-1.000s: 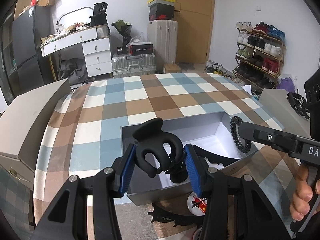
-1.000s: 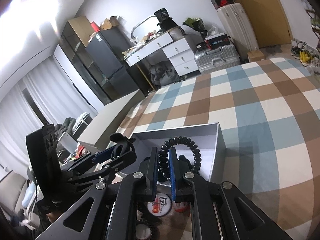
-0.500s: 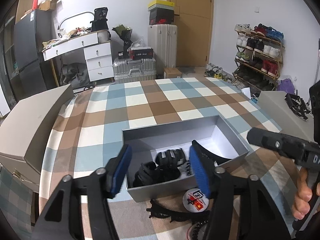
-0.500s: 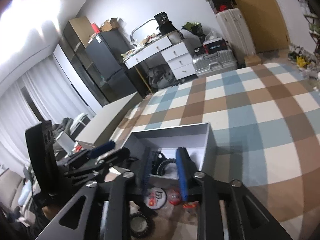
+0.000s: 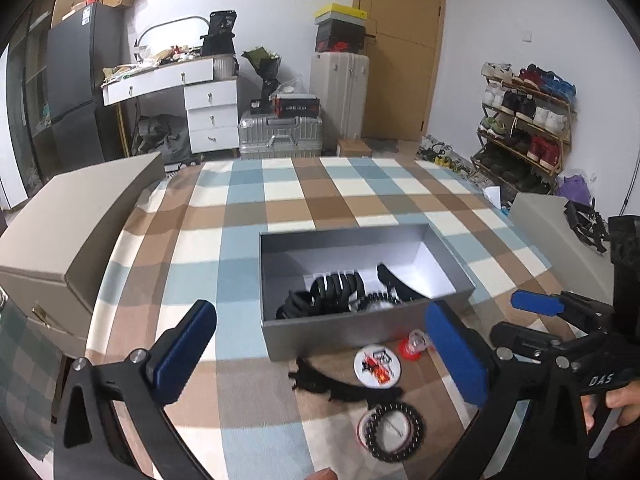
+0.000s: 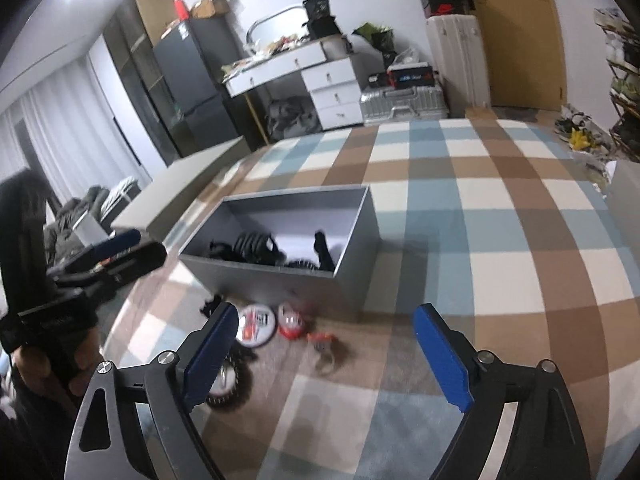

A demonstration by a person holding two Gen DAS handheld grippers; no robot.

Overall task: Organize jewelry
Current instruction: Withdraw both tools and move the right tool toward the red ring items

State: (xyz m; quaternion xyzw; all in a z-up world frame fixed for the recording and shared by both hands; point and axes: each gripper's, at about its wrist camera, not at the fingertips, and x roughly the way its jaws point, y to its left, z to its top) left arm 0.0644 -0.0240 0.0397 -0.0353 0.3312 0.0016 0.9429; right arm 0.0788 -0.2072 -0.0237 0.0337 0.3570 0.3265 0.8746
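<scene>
An open grey box (image 5: 360,330) stands on the checked cloth. Inside lie a black claw clip (image 5: 320,296), a black coil hair tie (image 5: 376,298) and a black band (image 5: 400,286). My left gripper (image 5: 318,318) hovers in front of the box, jaws opening wide, nothing between them. My right gripper (image 6: 326,316) is also opening and holds nothing, short of the box (image 6: 280,280). Before the box lie a printed badge (image 5: 376,366), a red piece (image 5: 414,346), a black hair clip (image 5: 340,380) and a bead ring on a round badge (image 5: 390,432).
A large beige box (image 5: 72,232) sits at the cloth's left edge. A grey block (image 5: 560,232) with black clips on it stands at the right. The right gripper (image 5: 520,318) and a hand (image 5: 612,400) are at the right of the left wrist view.
The left gripper let go of the claw clip and the right gripper let go of the coil hair tie; both now lie in the box. Both jaws opened wide and drew back.
</scene>
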